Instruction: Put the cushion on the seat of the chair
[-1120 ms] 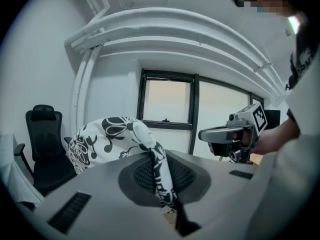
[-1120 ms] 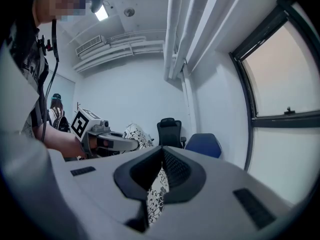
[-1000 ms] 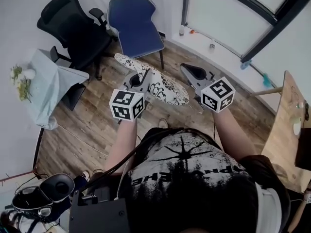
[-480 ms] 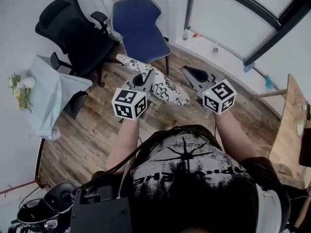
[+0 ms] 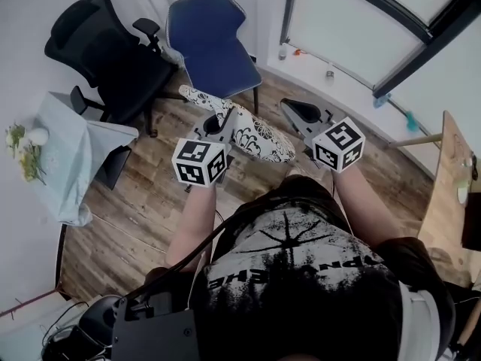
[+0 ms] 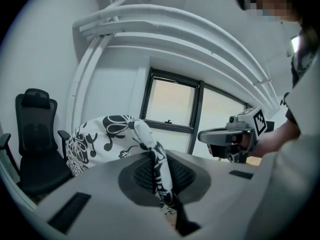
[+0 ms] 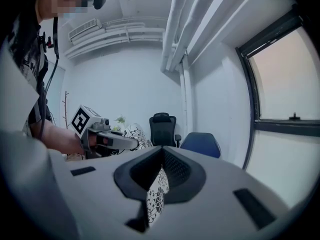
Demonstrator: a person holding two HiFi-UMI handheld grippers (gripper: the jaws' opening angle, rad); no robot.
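Both claws have carried the cushion (image 5: 252,134) forward toward the blue chair (image 5: 214,43). The left claw (image 6: 159,180) is clamped tight on one patterned corner and the right claw (image 7: 159,183) is pinched shut on the opposite edge, so the cushion hangs between them above the floor (image 5: 143,194). The step looks best done by keeping both grips firm and level, clearing the front edge of the seat (image 5: 225,70), then lowering the cushion flat before letting go.

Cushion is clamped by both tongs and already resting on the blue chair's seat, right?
Not resting. The left tongs and right tongs clamp the cushion, but it hangs in the air short of the blue chair's seat, as the head view shows.
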